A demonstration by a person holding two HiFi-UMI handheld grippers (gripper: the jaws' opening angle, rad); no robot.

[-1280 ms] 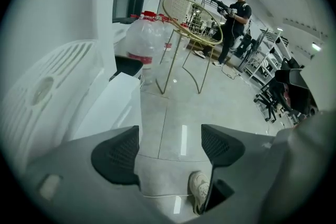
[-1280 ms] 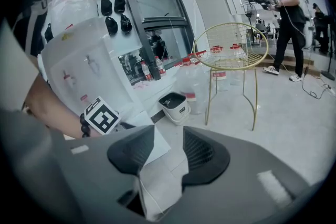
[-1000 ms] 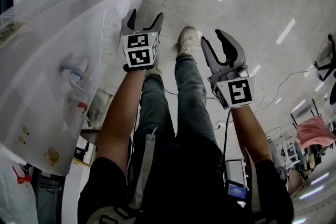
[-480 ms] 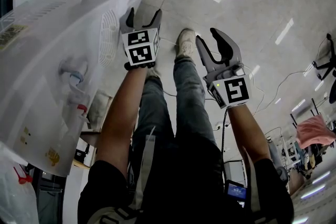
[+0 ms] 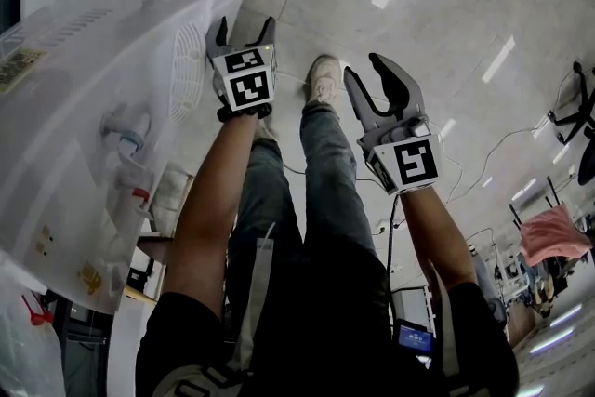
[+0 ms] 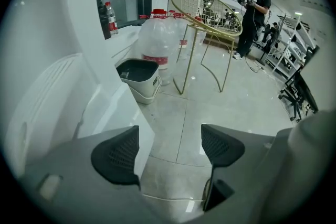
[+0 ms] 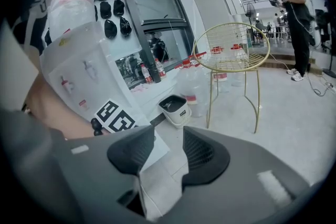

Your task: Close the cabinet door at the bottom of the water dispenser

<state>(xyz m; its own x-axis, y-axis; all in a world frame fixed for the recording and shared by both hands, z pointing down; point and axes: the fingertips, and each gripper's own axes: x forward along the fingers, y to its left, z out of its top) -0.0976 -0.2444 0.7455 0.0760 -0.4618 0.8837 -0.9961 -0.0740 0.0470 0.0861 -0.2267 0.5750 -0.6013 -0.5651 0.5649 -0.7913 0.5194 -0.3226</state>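
The white water dispenser (image 5: pixel 102 107) fills the left of the head view, with its base far from me. My left gripper (image 5: pixel 244 28) hangs beside the oval grille (image 5: pixel 189 56) low on its front, jaws wide open. In the left gripper view a flat white panel (image 6: pixel 118 105), seemingly the cabinet door seen edge-on, runs down to my left gripper (image 6: pixel 169 147). The left pad (image 6: pixel 118 155) overlaps the panel's lower corner, and contact cannot be told. Only floor shows between the pads. My right gripper (image 5: pixel 370 74) (image 7: pixel 169 152) is held apart on the right, partly open and empty.
Behind the dispenser stand a gold wire chair (image 6: pixel 210 23), large water bottles (image 6: pixel 157 39) and a black-and-white bucket (image 6: pixel 139 78). A thin cable (image 6: pixel 168 198) lies on the tiled floor. My own legs and a shoe (image 5: pixel 321 79) are between the grippers. A person (image 6: pixel 254 13) stands far off.
My left gripper has tipped a little further towards the dispenser's base. The right gripper has stayed about where it was, with both jaw openings unchanged.
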